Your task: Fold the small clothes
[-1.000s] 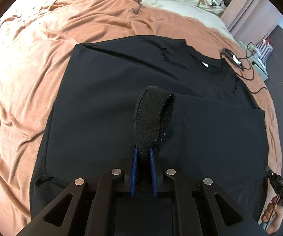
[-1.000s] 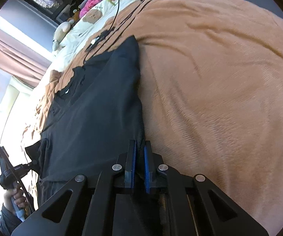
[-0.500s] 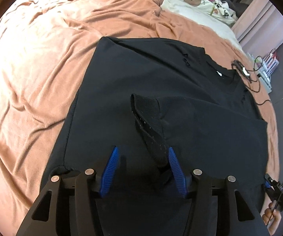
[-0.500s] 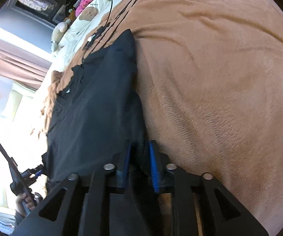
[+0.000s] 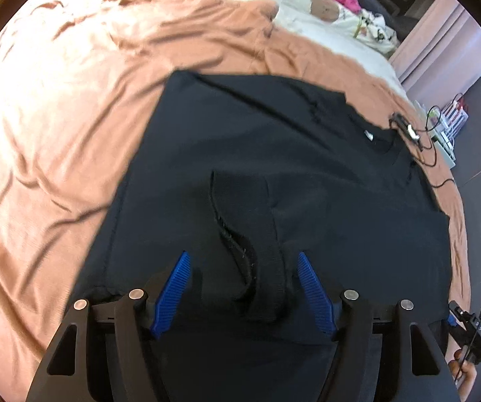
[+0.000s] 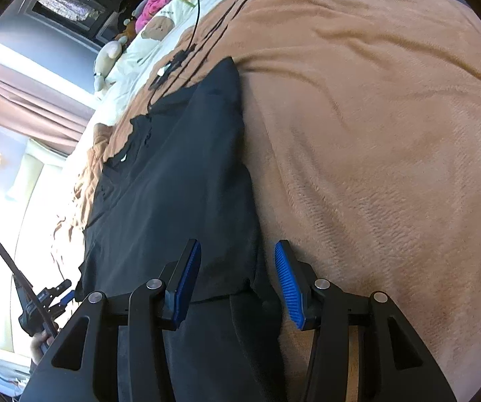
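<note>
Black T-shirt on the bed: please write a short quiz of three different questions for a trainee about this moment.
1. True or false: the left gripper is clamped on the ribbed black cuff.
2. What does the black cotton T-shirt lie on? A) peach fleece blanket B) wooden table C) grey carpet
3. Fill in: the right gripper straddles the shirt's ___ edge, jaws apart.

Key: 1 false, the jaws have just been opening and the cuff lies loose between them; 2 A, the blanket; 3 folded.
</note>
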`<action>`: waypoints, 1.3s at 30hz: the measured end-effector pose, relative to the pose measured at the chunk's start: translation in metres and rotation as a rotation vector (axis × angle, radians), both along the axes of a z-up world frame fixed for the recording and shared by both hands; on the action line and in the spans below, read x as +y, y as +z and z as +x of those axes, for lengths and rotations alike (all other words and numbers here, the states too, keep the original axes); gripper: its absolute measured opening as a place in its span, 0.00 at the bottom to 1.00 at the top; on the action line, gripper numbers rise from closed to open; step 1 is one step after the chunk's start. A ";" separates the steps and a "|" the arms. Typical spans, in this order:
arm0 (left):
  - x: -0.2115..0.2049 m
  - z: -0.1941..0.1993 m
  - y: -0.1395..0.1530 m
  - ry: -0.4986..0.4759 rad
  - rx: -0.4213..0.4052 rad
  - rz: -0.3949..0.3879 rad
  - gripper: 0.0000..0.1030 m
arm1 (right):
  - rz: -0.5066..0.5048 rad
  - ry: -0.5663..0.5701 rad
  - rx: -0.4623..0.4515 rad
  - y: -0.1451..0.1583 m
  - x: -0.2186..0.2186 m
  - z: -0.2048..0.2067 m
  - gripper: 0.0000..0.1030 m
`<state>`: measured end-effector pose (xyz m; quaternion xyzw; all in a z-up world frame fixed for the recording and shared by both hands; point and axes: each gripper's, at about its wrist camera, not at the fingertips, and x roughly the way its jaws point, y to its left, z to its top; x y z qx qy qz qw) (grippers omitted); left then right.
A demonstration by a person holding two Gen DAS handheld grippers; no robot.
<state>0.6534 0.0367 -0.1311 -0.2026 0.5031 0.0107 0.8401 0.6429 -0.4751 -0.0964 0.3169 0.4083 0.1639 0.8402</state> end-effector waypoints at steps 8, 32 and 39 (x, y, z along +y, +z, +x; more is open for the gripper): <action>-0.011 0.012 -0.014 -0.035 0.024 0.066 0.06 | -0.172 -0.004 -0.010 0.004 0.014 0.004 0.10; 0.045 -0.061 0.040 0.048 0.019 0.140 0.64 | -0.129 -0.024 0.065 0.025 0.013 -0.019 0.66; 0.057 -0.118 0.082 0.056 -0.081 0.143 0.77 | -0.147 -0.050 0.002 0.050 0.017 -0.057 0.66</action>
